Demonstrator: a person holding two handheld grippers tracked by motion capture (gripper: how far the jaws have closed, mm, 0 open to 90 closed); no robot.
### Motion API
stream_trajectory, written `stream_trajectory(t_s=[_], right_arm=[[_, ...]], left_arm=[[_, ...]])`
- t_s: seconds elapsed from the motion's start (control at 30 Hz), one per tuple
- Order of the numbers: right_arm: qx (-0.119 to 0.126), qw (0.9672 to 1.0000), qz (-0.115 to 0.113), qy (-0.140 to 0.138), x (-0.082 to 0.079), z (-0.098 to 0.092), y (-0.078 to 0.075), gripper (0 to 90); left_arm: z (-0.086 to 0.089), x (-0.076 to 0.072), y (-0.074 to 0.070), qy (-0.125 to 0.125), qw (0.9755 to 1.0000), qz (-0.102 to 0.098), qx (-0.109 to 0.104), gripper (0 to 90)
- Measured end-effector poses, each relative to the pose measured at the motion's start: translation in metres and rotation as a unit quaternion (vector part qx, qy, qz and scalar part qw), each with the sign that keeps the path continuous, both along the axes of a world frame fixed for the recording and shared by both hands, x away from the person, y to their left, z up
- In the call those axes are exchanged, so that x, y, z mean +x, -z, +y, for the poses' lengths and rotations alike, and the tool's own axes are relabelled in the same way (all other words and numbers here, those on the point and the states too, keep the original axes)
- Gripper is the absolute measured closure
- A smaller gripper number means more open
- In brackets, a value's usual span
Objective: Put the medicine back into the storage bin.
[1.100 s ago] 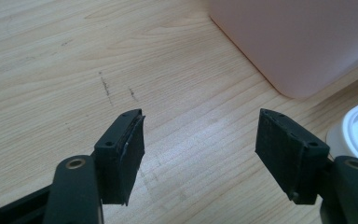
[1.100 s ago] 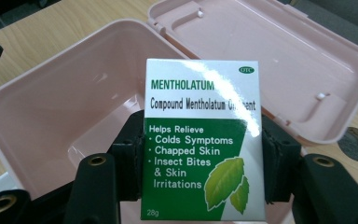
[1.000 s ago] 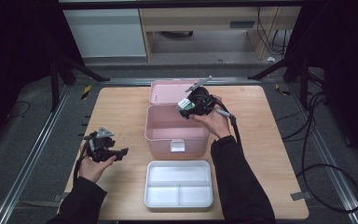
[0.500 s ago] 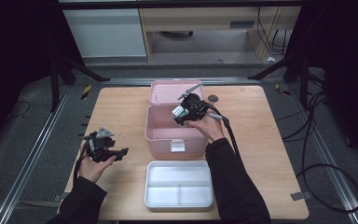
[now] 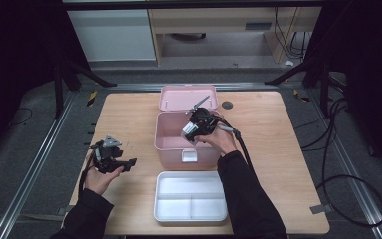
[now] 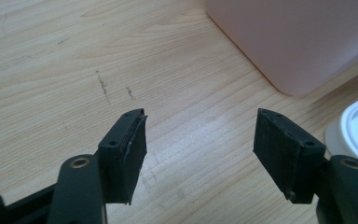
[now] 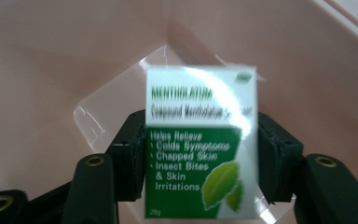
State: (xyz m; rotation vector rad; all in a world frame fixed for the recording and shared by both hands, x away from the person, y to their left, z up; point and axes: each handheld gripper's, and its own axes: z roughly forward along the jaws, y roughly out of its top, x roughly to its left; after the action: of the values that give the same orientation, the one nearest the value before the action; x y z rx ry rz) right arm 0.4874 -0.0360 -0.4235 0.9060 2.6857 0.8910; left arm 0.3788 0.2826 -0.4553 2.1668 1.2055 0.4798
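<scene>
Meanwhile, the right gripper [image 5: 193, 130] had descended from above the far rim of the pink storage box [image 5: 171, 142] into its open cavity, carrying a green-and-white Mentholatum ointment carton [image 7: 200, 140] pinched between its jaws. These jaws had eased slightly apart within the last half second, yet in the right gripper view both pads remained against the carton's sides. The carton hung low inside the box, near a corner of its pink walls, which suggests that release into the box was close. The right forearm reached over the box's near wall, the gripper tipped downward and toward the person's left. The left gripper [image 5: 110, 158] had kept its place over the tabletop [image 5: 288, 149], left of the box and the white divided tray [image 5: 191, 196], its jaws spread and empty.
</scene>
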Motion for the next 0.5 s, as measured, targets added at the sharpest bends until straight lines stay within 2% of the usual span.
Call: stream_trajectory(t_s=[0.13, 0.27, 0.43, 0.5], right_arm=[[0.008, 0.9999, -0.011, -0.001, -0.002, -0.002, -0.005, 43.7], [0.023, 0.999, -0.039, 0.005, -0.008, -0.008, -0.017, 42.9], [0.035, 0.9966, -0.074, 0.014, -0.019, -0.024, -0.034, 39.9], [0.04, 0.9953, -0.087, 0.017, -0.027, -0.035, -0.044, 38.6]], left_arm=[[-0.001, -0.001, -0.001, 0.004, 1.0, 0.002, 0.005, 38.5], [0.0, -0.002, -0.004, 0.008, 1.0, 0.0, -0.001, 41.7], [-0.001, -0.003, -0.005, 0.015, 0.9999, -0.006, -0.005, 40.5], [-0.001, -0.003, -0.005, 0.024, 0.9997, -0.002, -0.006, 40.8]])
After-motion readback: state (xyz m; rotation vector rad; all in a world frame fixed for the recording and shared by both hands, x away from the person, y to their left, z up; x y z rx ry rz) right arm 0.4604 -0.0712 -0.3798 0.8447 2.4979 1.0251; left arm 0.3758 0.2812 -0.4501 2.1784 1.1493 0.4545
